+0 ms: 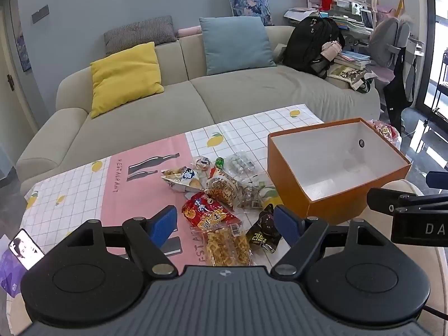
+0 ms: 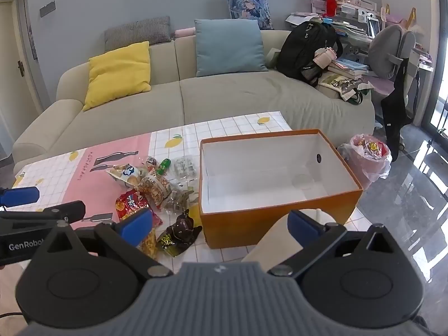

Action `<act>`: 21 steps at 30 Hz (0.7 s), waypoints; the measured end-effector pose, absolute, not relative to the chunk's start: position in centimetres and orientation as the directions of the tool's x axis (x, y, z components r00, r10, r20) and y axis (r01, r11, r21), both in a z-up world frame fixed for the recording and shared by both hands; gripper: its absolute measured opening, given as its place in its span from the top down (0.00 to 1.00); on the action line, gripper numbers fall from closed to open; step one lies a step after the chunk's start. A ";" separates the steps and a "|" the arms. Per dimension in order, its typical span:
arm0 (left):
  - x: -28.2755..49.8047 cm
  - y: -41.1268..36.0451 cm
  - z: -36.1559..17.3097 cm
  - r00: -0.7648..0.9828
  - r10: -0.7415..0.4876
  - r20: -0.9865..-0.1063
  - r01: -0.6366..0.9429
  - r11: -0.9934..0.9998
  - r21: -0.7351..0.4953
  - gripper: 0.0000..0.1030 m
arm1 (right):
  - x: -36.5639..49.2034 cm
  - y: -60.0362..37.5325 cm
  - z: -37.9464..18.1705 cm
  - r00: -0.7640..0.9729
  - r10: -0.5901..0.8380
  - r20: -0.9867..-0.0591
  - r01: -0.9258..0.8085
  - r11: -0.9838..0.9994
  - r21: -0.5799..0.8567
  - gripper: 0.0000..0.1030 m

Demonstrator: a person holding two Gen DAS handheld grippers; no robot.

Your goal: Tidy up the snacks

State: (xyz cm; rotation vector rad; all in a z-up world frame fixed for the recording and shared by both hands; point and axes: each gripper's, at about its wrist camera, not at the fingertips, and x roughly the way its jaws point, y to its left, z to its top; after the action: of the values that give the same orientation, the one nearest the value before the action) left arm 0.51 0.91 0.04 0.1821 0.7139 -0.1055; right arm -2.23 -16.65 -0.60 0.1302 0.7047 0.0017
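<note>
Both grippers, left gripper (image 1: 225, 224) and right gripper (image 2: 219, 224), gaping wide, holding nothing. You are starting: orange box (image 2: 280, 218) sitting unfilled, snack pile (image 1: 215, 196) waiting beside. Next: closing on one packet, likely red bag (image 1: 207, 210).

The tablecloth (image 1: 140, 184) is showing "RESTAURANT" in dark letters on its pink panel, ahead and left of the left gripper (image 1: 225, 222), and part of the same word is lying just under that gripper's fingers. In the right wrist view, "GenRobot" is reading in pale letters on the left gripper's black body (image 2: 25, 242), cut off at its last letter, while in the left wrist view the right gripper's body (image 1: 420, 228) is showing only "DA" at the picture's edge. The print on the snack bags is too small or foreign to read.
</note>
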 end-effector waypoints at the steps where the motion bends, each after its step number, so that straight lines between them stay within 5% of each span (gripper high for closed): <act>1: 0.6 1.0 0.0 0.751 -0.035 -0.660 0.159 0.979 0.129 0.11 | -2.2 -16.7 -0.5 0.762 0.046 -0.645 0.043 0.992 0.122 0.03; 21: -0.1 0.2 -0.1 0.756 -0.032 -0.654 0.163 0.977 0.141 0.11 | -2.2 -16.2 -0.6 0.760 0.055 -0.648 0.030 0.992 0.120 0.03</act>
State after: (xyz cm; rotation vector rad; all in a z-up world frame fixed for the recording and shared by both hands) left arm -0.14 0.22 -0.06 0.1940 0.7073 -0.1070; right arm -2.20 -16.16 -0.62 0.1261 0.7082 0.0137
